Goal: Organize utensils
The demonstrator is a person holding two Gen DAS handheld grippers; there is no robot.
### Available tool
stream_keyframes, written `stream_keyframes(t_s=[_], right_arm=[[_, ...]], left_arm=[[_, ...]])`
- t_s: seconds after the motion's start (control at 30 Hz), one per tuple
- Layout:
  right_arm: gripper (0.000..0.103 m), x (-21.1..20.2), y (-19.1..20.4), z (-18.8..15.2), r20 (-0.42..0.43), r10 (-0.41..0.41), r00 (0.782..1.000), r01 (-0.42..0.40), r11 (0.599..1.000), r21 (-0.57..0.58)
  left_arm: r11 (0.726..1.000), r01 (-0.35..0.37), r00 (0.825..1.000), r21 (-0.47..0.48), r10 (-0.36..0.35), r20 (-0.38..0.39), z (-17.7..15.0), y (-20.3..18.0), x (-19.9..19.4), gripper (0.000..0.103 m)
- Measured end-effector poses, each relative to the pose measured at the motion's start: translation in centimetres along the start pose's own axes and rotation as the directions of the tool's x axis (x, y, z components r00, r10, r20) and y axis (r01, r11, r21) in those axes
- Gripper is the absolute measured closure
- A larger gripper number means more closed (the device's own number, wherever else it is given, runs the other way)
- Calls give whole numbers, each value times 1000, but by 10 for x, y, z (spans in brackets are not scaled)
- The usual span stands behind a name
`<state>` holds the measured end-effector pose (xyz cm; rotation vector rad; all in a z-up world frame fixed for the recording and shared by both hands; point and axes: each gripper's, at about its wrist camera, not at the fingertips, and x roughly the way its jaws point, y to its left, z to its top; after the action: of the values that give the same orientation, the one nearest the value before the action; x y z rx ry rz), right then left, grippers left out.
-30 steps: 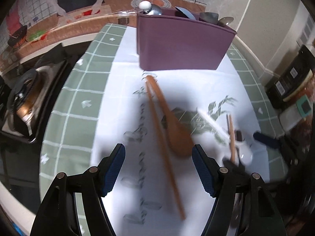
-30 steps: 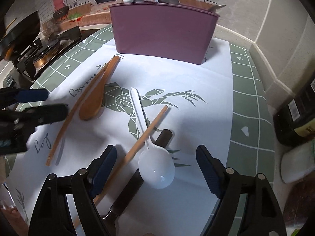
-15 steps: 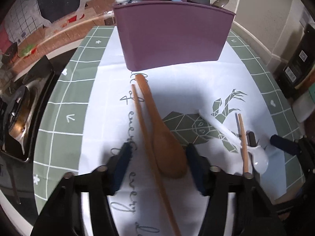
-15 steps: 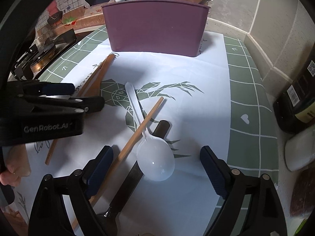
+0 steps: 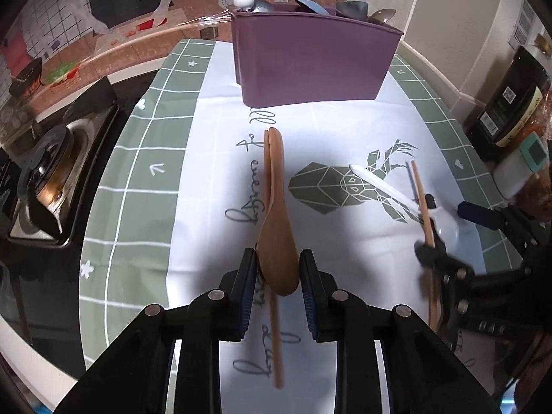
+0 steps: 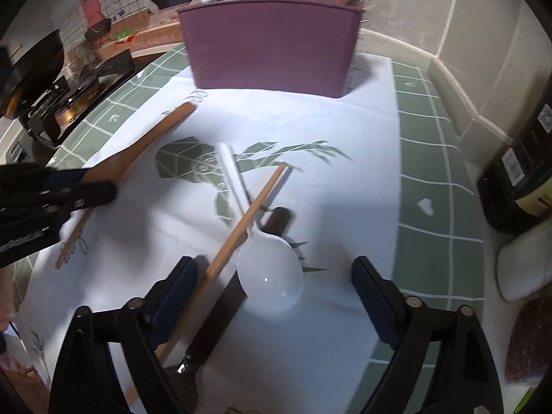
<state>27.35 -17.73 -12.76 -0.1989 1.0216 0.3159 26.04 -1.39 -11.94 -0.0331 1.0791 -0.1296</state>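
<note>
My left gripper is shut on the bowl of a wooden spoon, whose handle points toward the purple utensil holder. A wooden chopstick lies beside and under the spoon. My right gripper is open, low over a white plastic spoon, a second wooden chopstick and a black-handled utensil crossing between its fingers. The holder stands at the far end with several utensils in it. The left gripper shows at the left of the right wrist view, on the wooden spoon.
A white cloth with a green deer print covers a green checked mat. A gas stove is at the left. A dark bottle and a white object stand at the right by the wall.
My left gripper has moved forward and closed on the wooden spoon's bowl. My right gripper has lowered slightly toward the white spoon and stays open.
</note>
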Motion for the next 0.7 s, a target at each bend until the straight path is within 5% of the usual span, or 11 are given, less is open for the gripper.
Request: stream_keyframes(t_s=[0.13, 0.23, 0.53, 0.7], right_arm=[[45, -5, -6, 3, -3, 6, 1000, -6, 1000, -15], [71, -8, -9, 4, 1, -16, 1000, 16, 999, -39], [70, -22, -37, 9, 5, 165, 986, -165, 980, 108], [70, -29, -39, 14, 28, 195, 980, -197, 969, 151]], left_arm=[[1000, 16, 1000, -18, -16, -7, -4, 2, -5, 77], [999, 30, 999, -23, -30, -12, -5, 1, -7, 77], [986, 166, 986, -11, -166, -8, -17, -5, -26, 77], [989, 148, 989, -25, -147, 35, -13, 0, -37, 76]])
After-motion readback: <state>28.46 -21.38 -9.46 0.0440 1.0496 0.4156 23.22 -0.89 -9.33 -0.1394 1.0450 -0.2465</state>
